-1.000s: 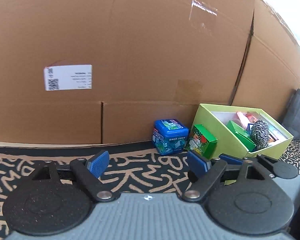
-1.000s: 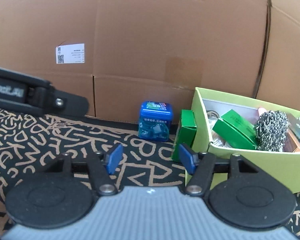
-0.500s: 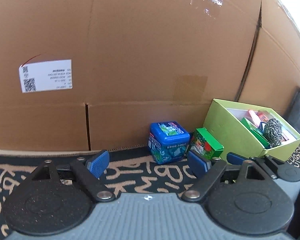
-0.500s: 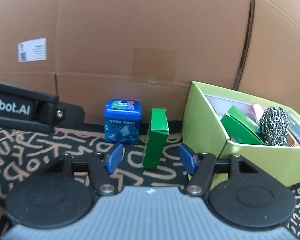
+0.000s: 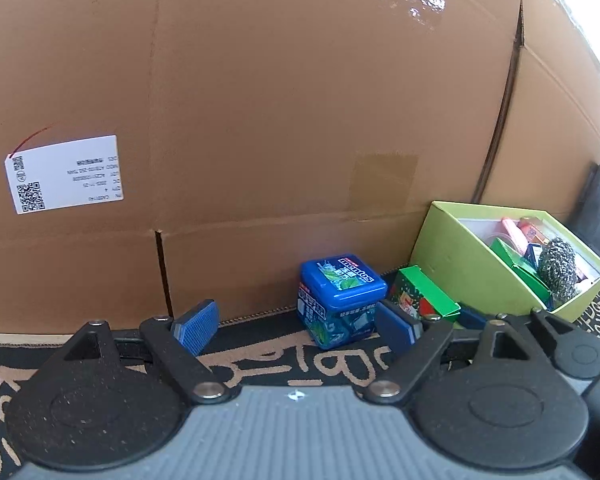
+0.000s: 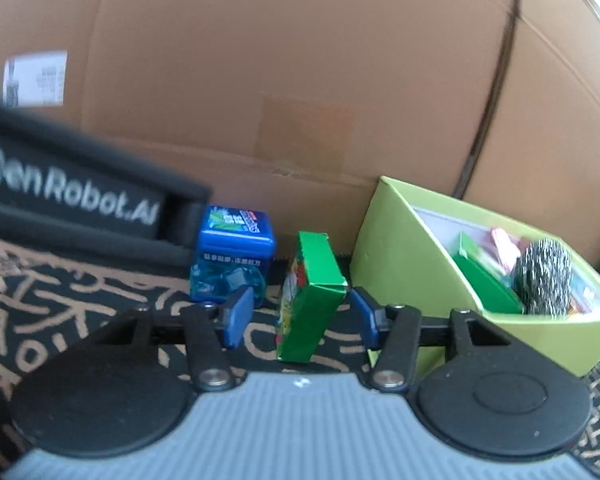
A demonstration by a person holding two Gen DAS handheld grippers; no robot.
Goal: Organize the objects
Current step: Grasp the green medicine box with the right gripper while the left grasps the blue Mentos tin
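1. Between the blue pads of the right gripper (image 6: 300, 316) stands the green carton (image 6: 310, 300), on its narrow edge on the patterned cloth (image 6: 60, 320). The fingers are closing; a gap shows on each side of the carton, so no pad presses on it yet.
2. Left gripper (image 5: 296, 326): fingers spread wide, nothing between them. The blue mint tub (image 5: 340, 300) sits just ahead, nearer the right-hand pad; contact with that pad cannot be told.
3. Blue mint tub in the right wrist view (image 6: 232, 256): just left of the green carton, apart from it, close to the cardboard.
4. Green carton in the left wrist view (image 5: 424, 296): between the tub and the lime-green box (image 5: 452, 248), near both.
5. Lime-green box (image 6: 396, 248): open-topped, on the cloth to the right of the carton, against the big cardboard box (image 6: 300, 80). It holds a steel-wool scourer (image 6: 544, 276), a green packet (image 6: 484, 284) and other small items too blurred to name.
6. Big cardboard box fills the background; a white label (image 5: 64, 174) with printed codes is stuck on its left part.
7. Right wrist view is blurred; the left gripper's black body crosses its left edge.
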